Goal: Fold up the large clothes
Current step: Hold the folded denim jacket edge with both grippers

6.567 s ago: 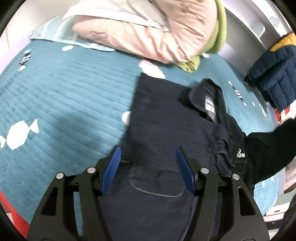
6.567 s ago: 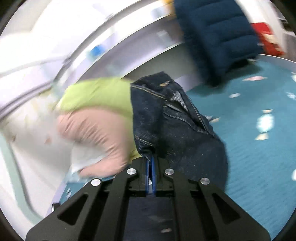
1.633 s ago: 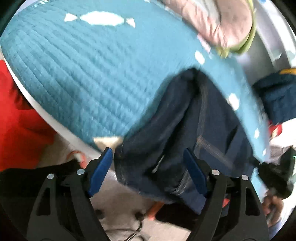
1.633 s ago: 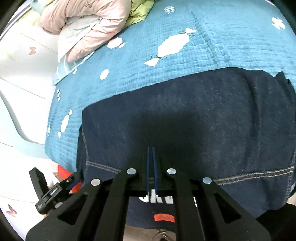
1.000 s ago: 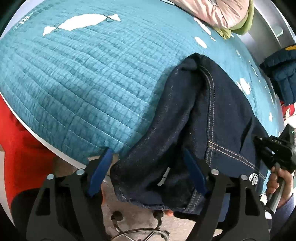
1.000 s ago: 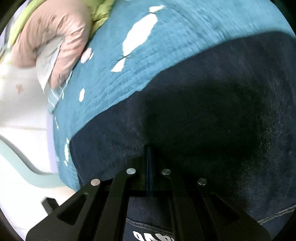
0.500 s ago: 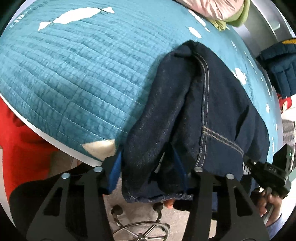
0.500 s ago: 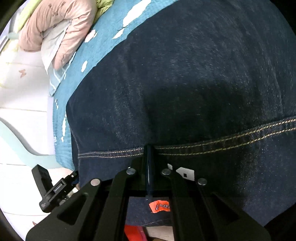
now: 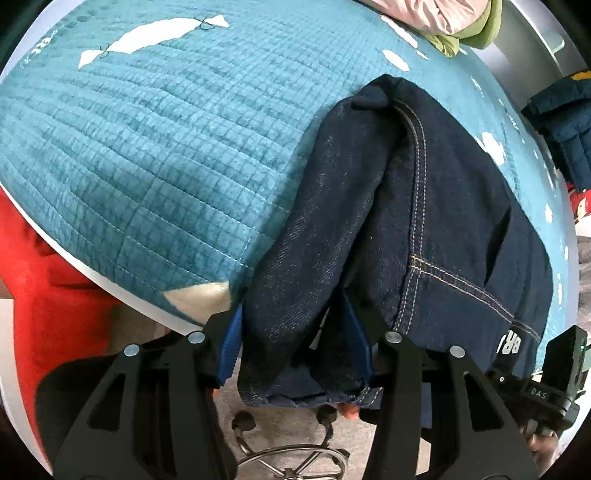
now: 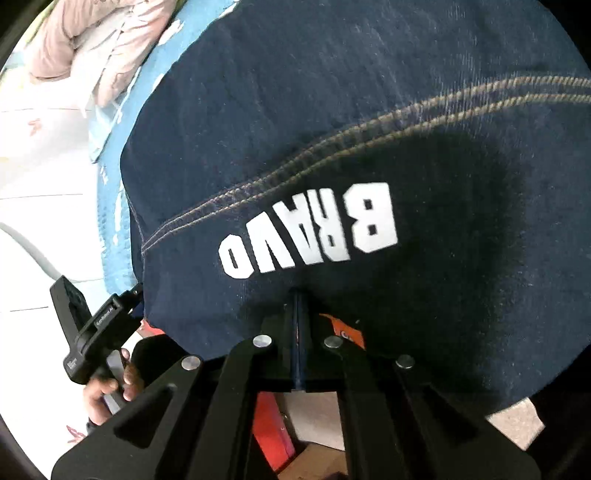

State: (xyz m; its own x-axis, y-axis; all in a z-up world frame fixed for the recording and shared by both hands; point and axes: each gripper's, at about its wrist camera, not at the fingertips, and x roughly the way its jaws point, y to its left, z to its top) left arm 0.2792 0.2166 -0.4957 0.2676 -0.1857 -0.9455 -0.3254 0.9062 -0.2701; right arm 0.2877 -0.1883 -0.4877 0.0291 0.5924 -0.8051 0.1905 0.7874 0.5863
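A dark blue denim garment (image 9: 436, 206) with tan stitching lies folded on the teal quilted bed (image 9: 147, 140), its near end hanging over the bed's edge. My left gripper (image 9: 295, 332) is closed around a thick bunched fold of it at that edge. In the right wrist view the denim (image 10: 332, 110) fills the frame, with white "BRAVO" lettering (image 10: 310, 232). My right gripper (image 10: 297, 314) is shut on the hem just below the lettering. The right gripper's body (image 9: 554, 376) shows at the lower right of the left wrist view.
Pink and green bedding (image 9: 443, 18) is piled at the bed's far end. A navy padded jacket (image 9: 561, 122) lies at the far right. A red item (image 9: 44, 295) and a chair base (image 9: 291, 461) are on the floor below the edge.
My left gripper has closed from wide open onto the bunched denim at the bed's edge. My right gripper, still shut on the hem, has drawn the denim closer, bringing the lettering into view.
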